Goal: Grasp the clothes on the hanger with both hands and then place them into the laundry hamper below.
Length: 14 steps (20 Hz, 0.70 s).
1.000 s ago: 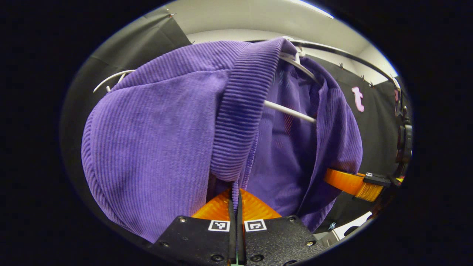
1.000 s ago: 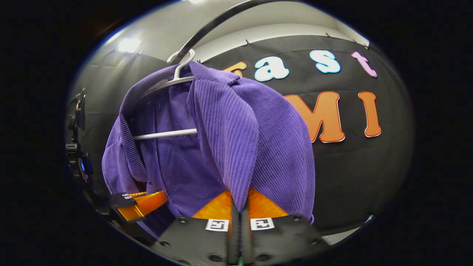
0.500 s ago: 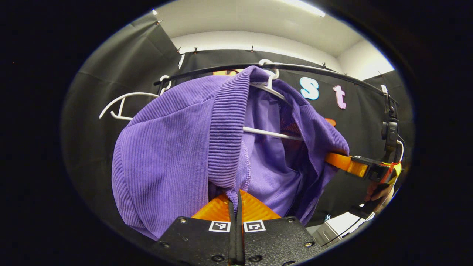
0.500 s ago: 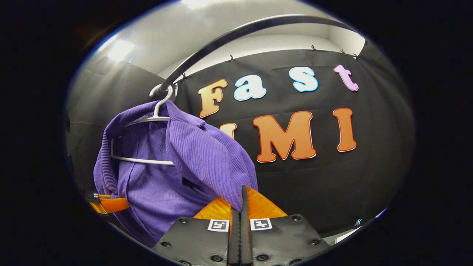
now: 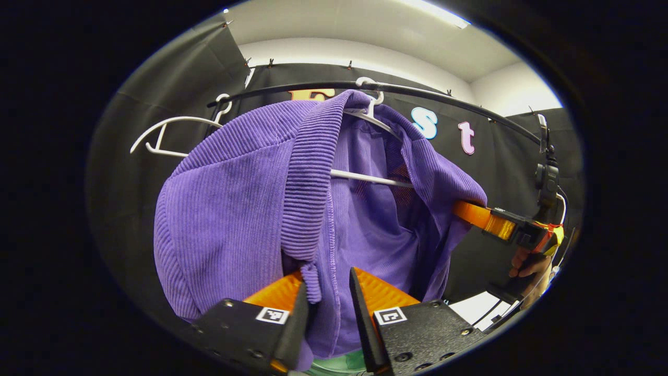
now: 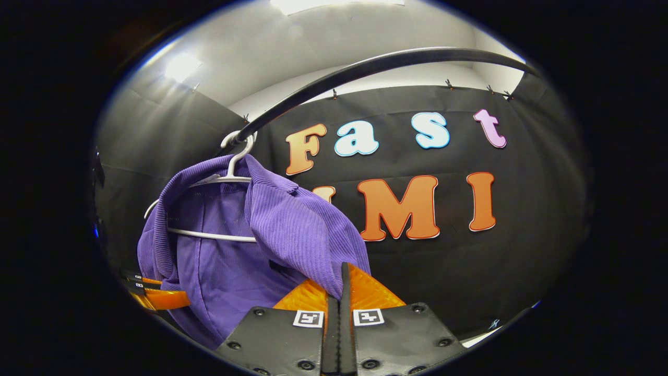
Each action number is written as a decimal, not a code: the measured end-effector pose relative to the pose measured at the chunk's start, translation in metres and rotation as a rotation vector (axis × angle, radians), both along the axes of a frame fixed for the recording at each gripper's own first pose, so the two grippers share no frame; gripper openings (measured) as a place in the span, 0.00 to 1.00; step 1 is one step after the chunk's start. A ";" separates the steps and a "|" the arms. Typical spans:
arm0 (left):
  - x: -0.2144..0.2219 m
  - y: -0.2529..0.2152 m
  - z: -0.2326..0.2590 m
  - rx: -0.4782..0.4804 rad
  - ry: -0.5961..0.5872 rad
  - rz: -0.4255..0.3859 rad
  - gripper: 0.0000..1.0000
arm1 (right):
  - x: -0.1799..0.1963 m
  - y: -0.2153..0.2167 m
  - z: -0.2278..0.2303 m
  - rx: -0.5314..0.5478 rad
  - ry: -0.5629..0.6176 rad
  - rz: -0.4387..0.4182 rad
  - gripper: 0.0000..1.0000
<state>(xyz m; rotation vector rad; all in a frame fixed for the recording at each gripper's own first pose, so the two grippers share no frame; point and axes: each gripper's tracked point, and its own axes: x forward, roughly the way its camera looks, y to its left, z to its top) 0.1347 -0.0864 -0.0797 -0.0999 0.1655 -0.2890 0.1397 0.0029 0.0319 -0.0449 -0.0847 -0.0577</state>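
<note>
Purple garment (image 5: 235,209) hides its white hanger's (image 5: 365,178) ends.

Garment (image 5: 235,209): purple ribbed knit | hung open-fronted on white hanger (image 5: 365,177) | hanger hooked on black rail (image 6: 365,68)

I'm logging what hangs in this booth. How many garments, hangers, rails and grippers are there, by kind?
Purple garment: 1
White hangers: 2, one carrying the garment, one bare
Black rail: 1
Grippers: 2, left gripper and right gripper
Total: 6
</note>
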 end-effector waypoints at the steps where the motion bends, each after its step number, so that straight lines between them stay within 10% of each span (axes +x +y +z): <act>1: -0.002 0.004 0.001 0.001 -0.003 0.007 0.49 | -0.004 0.002 0.000 -0.002 -0.001 0.002 0.07; 6: 0.006 0.031 -0.005 -0.008 0.003 0.081 0.03 | -0.022 0.006 0.006 -0.012 -0.008 0.003 0.07; 14: -0.021 0.104 0.088 0.036 -0.265 0.270 0.00 | -0.022 -0.023 0.030 -0.018 -0.048 -0.095 0.07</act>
